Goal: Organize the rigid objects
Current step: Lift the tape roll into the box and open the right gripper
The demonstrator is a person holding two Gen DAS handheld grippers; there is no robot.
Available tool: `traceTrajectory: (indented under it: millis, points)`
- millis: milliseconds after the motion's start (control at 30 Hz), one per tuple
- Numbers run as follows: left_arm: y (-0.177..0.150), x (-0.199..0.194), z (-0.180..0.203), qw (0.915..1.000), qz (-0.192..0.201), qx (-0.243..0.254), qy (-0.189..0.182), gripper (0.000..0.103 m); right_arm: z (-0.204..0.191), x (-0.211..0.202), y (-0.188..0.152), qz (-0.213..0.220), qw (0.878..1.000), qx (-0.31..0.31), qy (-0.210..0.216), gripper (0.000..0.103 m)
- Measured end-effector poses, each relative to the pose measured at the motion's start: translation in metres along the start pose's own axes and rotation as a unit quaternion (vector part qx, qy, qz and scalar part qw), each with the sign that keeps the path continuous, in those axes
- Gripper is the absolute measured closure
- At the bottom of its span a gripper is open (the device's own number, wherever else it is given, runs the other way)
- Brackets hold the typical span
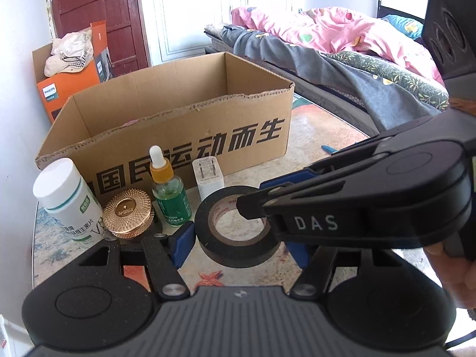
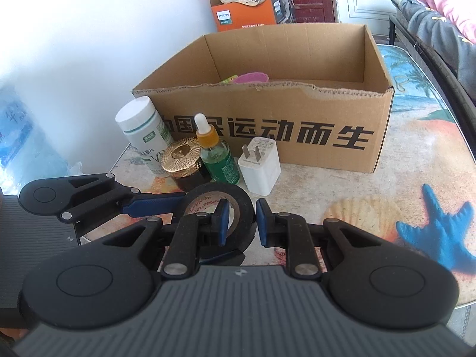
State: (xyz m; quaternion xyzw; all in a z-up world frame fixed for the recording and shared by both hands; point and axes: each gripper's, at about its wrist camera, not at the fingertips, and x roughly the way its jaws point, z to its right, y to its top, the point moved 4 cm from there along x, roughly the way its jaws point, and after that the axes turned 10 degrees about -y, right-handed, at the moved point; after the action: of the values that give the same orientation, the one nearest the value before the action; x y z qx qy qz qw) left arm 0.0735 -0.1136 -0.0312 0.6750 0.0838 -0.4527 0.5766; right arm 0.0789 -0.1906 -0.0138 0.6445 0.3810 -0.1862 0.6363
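Black tape roll (image 1: 238,229) lies flat on tabletop (image 2: 357,190), in front of cardboard box (image 2: 267,113). Left hand-held gripper (image 1: 241,238) spread wide, straddling roll. Right hand-held gripper (image 2: 242,220) part-spread, one finger inside the roll's hole, other outside rim.

Your tape roll (image 1: 238,232): matt black, card core | cardboard box (image 1: 178,125): raw corrugated paper, ragged top edge | jar lid (image 1: 128,211): shiny gold metal, ribbed | dropper bottle (image 2: 218,160): clear glossy glass | charger (image 2: 261,166): smooth white plastic | your finger pads (image 1: 183,242): blue, matt rubbery | tabletop (image 2: 416,163): printed, slightly glossy
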Motion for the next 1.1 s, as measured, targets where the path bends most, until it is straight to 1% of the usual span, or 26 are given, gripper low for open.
traceTrajectory:
  millis: [200,333,567,667,800,900,1000,1100]
  points:
    - [0.014,-0.027,-0.001,0.9993,0.036,0.011,0.007,0.037,-0.012,-0.022,0.017,0.033,0.999,-0.010,-0.006,0.084]
    - [0.027,-0.043,-0.006,0.9981,0.058,0.019,0.014,0.037,-0.022,-0.037,0.034,0.057,0.998,-0.022,-0.008,0.084]
    - [0.060,-0.065,-0.023,0.9941,0.095,0.036,0.038,0.036,-0.040,-0.052,0.080,0.099,0.993,-0.060,-0.005,0.084]
    - [0.076,-0.068,-0.035,0.9931,0.101,0.038,0.045,0.037,-0.046,-0.050,0.103,0.108,0.991,-0.075,-0.001,0.084]
    - [0.098,-0.063,-0.055,0.9935,0.097,0.032,0.050,0.036,-0.051,-0.038,0.134,0.105,0.991,-0.087,0.007,0.084]
    - [0.115,-0.054,-0.073,0.9950,0.080,0.026,0.053,0.037,-0.052,-0.022,0.157,0.091,0.991,-0.095,0.016,0.084]
    - [0.129,-0.037,-0.096,0.9970,0.055,0.014,0.053,0.037,-0.052,0.003,0.178,0.063,0.993,-0.097,0.027,0.084]
    - [0.139,-0.015,-0.119,0.9986,0.021,-0.001,0.050,0.037,-0.051,0.040,0.202,0.020,0.995,-0.091,0.043,0.084]
